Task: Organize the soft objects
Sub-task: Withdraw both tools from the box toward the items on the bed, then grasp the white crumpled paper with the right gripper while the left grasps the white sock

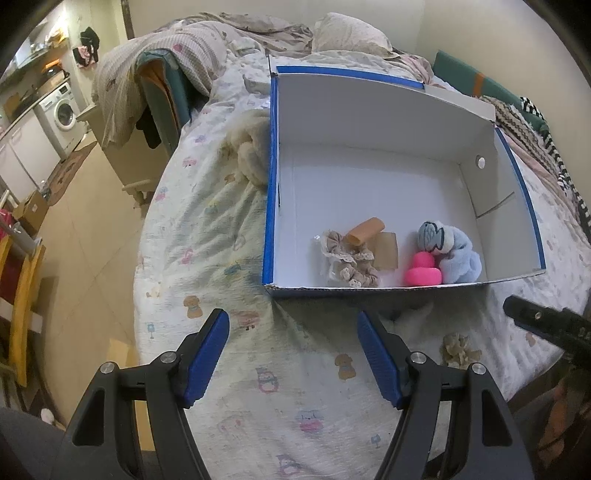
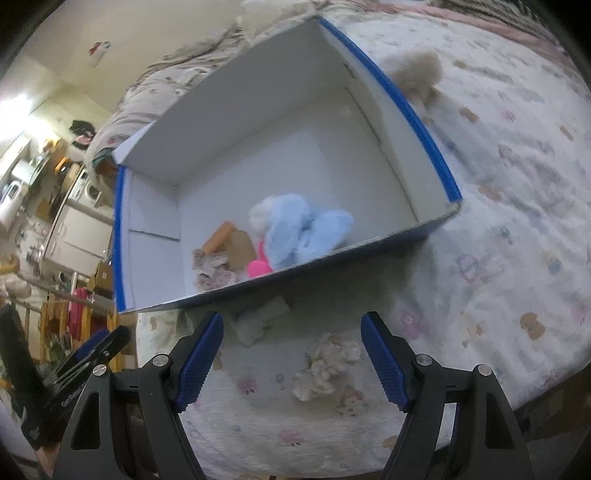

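A blue-and-white cardboard box [image 1: 384,110] [image 2: 258,110] lies open on the bed. Inside it are a light-blue plush toy [image 1: 452,251] [image 2: 303,229], a pink soft piece [image 1: 423,271] [image 2: 258,267], a beige lace scrunchie [image 1: 349,262] [image 2: 212,269], an orange roll [image 1: 365,230] [image 2: 219,236] and a tan pad [image 1: 386,251]. A cream frilly scrunchie [image 2: 325,363] [image 1: 458,349] lies on the bed before the box, between my open right gripper's [image 2: 291,328] fingers. A beige fluffy item [image 1: 251,147] [image 2: 419,75] lies beside the box. My left gripper [image 1: 293,325] is open and empty.
The bed carries a cartoon-print sheet [image 1: 207,236], a rumpled quilt and pillow [image 1: 343,33] at the far end. A white flat piece [image 2: 258,321] lies by the box's near wall. The bed edge drops to a tiled floor [image 1: 85,236]; a washing machine [image 1: 61,114] stands far left.
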